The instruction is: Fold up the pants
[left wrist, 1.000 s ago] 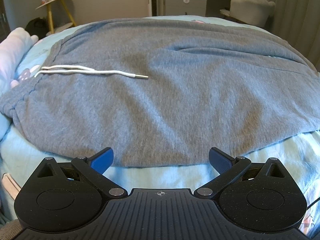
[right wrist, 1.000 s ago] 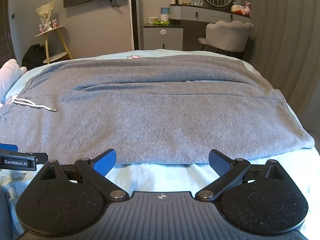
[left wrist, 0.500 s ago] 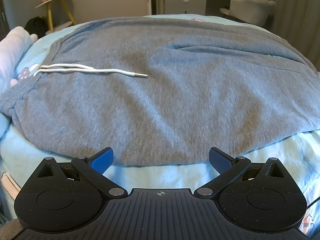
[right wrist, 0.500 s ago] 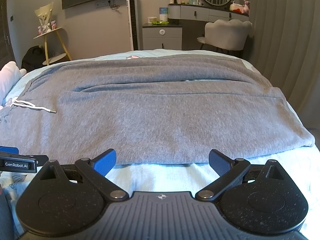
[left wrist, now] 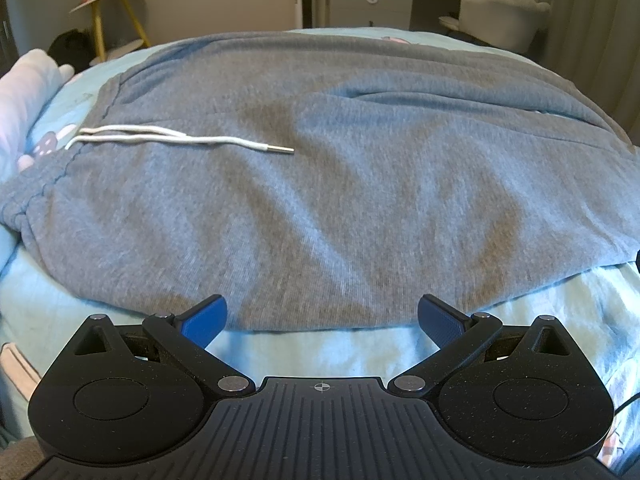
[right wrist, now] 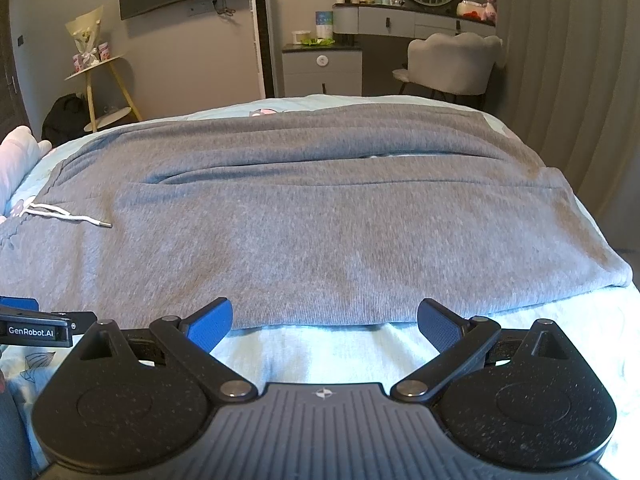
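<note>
Nearest, the left gripper (left wrist: 322, 316) and the right gripper (right wrist: 324, 316) both hang with fingers spread wide and empty, just short of the near edge of the grey pants (right wrist: 304, 240). The pants lie flat across the light blue bed (right wrist: 320, 352), waistband and white drawstring (left wrist: 180, 142) to the left, cuffs to the right. The knit looks soft, limp and fairly thick, so it will likely drape and sag; pinching that near edge at two spread points seems best.

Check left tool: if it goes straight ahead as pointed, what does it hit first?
Most likely the near edge of the gray pants, just ahead of the open left tool. Only a strip of light blue bedsheet lies between; depth is unclear.
</note>
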`<state>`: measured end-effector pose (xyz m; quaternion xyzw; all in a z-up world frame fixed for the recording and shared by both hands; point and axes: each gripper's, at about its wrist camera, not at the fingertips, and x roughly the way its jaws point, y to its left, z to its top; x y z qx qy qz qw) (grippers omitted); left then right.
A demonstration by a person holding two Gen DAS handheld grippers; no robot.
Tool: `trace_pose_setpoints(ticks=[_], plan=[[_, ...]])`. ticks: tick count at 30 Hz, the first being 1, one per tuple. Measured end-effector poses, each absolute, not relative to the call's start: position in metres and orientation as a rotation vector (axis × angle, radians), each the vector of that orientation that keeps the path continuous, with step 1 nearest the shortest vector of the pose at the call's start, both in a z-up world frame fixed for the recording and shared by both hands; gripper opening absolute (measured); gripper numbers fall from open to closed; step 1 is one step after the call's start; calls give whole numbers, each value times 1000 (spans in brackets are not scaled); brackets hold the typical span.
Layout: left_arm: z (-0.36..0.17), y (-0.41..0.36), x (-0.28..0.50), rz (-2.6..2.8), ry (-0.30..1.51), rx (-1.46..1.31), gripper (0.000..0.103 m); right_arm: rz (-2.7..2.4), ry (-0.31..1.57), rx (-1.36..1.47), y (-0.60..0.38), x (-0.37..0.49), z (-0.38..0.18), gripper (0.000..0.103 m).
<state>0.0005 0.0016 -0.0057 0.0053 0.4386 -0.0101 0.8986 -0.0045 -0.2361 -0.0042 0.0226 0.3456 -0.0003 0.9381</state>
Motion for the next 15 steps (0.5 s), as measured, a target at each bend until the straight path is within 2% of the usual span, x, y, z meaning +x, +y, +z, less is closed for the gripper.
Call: trace_pose_setpoints(ticks=[15], plan=[[-6,2,2,-22,917,7,103,6,737,57,-237,-1,-7,99]])
